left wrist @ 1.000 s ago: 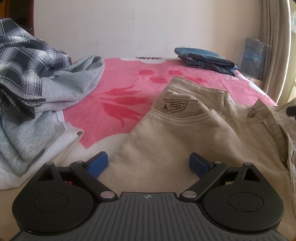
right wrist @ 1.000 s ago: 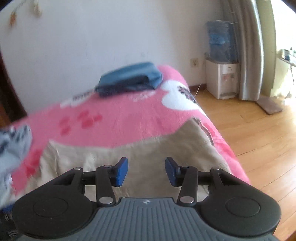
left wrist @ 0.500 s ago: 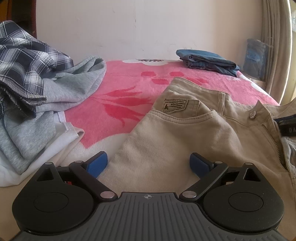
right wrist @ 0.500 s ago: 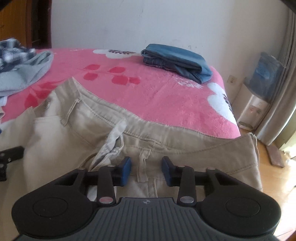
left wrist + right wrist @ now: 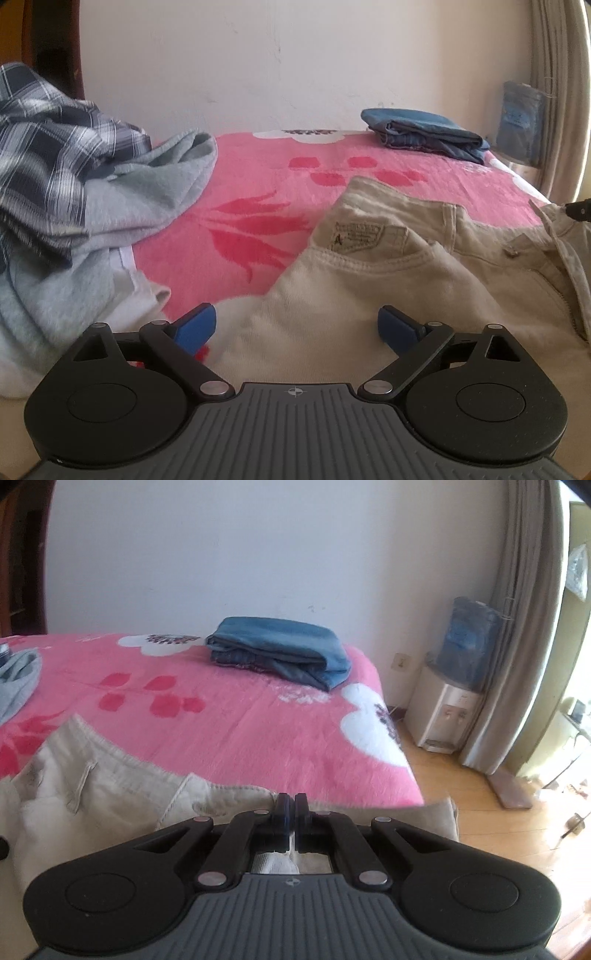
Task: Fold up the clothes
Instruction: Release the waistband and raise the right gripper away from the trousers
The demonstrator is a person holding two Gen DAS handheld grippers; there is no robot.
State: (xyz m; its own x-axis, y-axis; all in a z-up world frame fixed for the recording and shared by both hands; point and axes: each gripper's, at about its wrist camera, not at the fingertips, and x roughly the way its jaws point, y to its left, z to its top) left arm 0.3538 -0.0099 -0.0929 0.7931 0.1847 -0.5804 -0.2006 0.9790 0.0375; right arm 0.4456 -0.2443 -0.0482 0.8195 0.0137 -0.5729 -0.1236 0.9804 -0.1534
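Beige trousers (image 5: pixel 388 288) fill the lower right of the left wrist view, lying on a pink blanket (image 5: pixel 258 192) with red and white flowers. Their waistband, with a sewn label, runs across the right middle of the frame, and the open fly sits at the right edge. At the bottom centre, the left gripper (image 5: pixel 297 326) has its blue-padded fingers (image 5: pixel 195 325) spread wide, with trouser cloth lying in the gap and neither pad pressing on it. A grey sweatshirt (image 5: pixel 122 206) and a plaid shirt (image 5: pixel 48 147) are heaped at the left. Folded blue jeans (image 5: pixel 424 133) rest in the upper right, at the far end of the bed.

From the right wrist view, the trousers' (image 5: pixel 110 805) waistband crosses the lower left. Low in the centre, the right gripper (image 5: pixel 291 808) has its fingers pressed together, pinching the waistband edge. The folded jeans (image 5: pixel 280 653) lie above centre on the blanket (image 5: pixel 258 731). At the right stand a water dispenser (image 5: pixel 447 705) and a curtain (image 5: pixel 524 627) on a wooden floor (image 5: pixel 480 812).
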